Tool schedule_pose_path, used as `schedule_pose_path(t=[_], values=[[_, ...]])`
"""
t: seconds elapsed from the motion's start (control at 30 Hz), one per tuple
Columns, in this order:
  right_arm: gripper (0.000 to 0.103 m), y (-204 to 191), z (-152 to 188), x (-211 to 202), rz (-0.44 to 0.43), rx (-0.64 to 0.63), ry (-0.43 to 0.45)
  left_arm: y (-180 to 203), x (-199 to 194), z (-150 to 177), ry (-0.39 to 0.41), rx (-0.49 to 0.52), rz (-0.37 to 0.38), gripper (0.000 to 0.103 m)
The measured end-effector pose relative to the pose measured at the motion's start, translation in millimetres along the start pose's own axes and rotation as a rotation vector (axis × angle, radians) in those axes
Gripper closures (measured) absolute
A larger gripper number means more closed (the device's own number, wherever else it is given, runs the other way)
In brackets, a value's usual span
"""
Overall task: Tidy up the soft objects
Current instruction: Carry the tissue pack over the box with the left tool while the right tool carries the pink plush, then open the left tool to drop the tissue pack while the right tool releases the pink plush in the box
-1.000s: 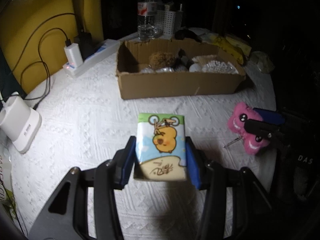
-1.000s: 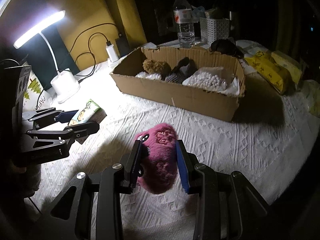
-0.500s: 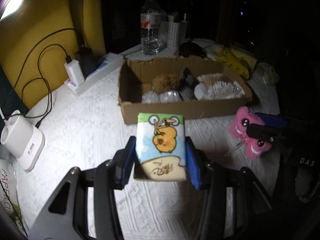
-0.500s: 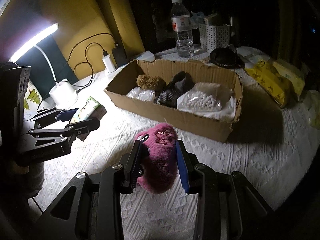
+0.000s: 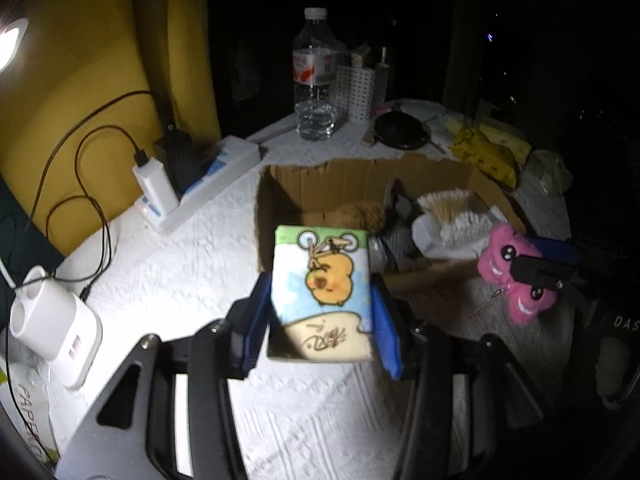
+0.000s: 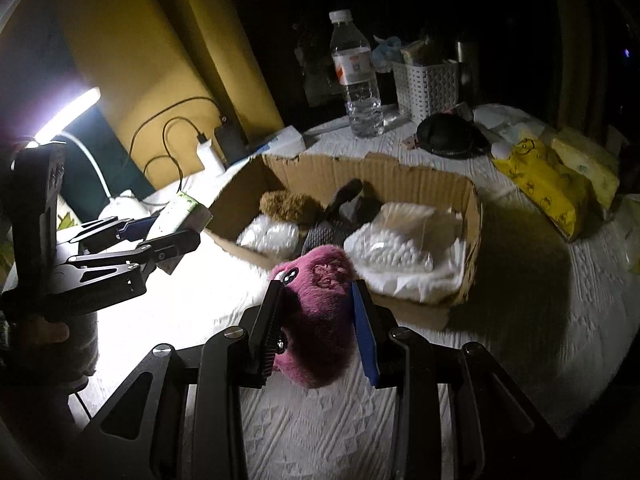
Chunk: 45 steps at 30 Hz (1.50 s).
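Observation:
My left gripper (image 5: 320,308) is shut on a tissue pack (image 5: 320,292) printed with a yellow cartoon animal, held above the table at the near left corner of the cardboard box (image 5: 276,184). My right gripper (image 6: 318,320) is shut on a pink plush toy (image 6: 320,304), held just before the box's near wall (image 6: 424,308). The plush (image 5: 512,276) also shows in the left wrist view, and the tissue pack (image 6: 186,212) in the right wrist view. The box holds a brown plush (image 6: 288,204), dark items and white bagged goods (image 6: 400,240).
A water bottle (image 6: 358,76) and white basket (image 6: 426,84) stand behind the box. A power strip with charger (image 5: 188,188), cables and a lamp base (image 5: 56,332) are on the left. Yellow packs (image 6: 548,188) and a black object (image 6: 448,136) lie at the right.
Both grippers have risen and moved forward toward the box with their loads. The tissue pack now overlaps the box's near left corner; the plush is at its near wall.

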State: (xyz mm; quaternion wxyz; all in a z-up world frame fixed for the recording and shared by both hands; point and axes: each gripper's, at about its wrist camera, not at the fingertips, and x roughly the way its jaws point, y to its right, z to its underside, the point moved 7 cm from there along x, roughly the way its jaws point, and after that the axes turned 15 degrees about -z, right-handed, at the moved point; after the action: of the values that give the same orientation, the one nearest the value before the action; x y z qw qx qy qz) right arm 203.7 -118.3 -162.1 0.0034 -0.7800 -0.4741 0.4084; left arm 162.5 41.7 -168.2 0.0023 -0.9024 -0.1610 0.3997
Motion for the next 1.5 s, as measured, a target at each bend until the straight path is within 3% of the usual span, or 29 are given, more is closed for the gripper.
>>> schedule_pose_path(t=[0.33, 0.53, 0.83, 1.0, 1.13, 1.4, 1.5], values=[[0.067, 10, -37, 0, 0.005, -0.024, 0.045, -1, 21, -34, 0.028, -0.027, 0.028, 0.055], [0.067, 17, -52, 4, 0.011, -0.023, 0.060, -3, 47, -45, 0.002, -0.078, 0.057, 0.055], [0.067, 26, -63, 23, 0.020, -0.014, 0.052, 2, 70, -51, -0.028, -0.063, 0.047, 0.054], [0.067, 29, -65, 33, 0.023, -0.009, 0.043, 2, 70, -50, -0.025, -0.052, 0.029, 0.048], [0.067, 31, -64, 42, 0.021, 0.004, 0.032, -2, 68, -51, -0.020, -0.064, 0.018, 0.035], [0.066, 27, -60, 52, 0.011, 0.015, 0.021, -8, 53, -45, -0.014, -0.068, 0.006, 0.035], [0.057, 26, -60, 54, 0.022, 0.018, 0.020, -7, 48, -42, -0.013, -0.064, 0.006, 0.035]])
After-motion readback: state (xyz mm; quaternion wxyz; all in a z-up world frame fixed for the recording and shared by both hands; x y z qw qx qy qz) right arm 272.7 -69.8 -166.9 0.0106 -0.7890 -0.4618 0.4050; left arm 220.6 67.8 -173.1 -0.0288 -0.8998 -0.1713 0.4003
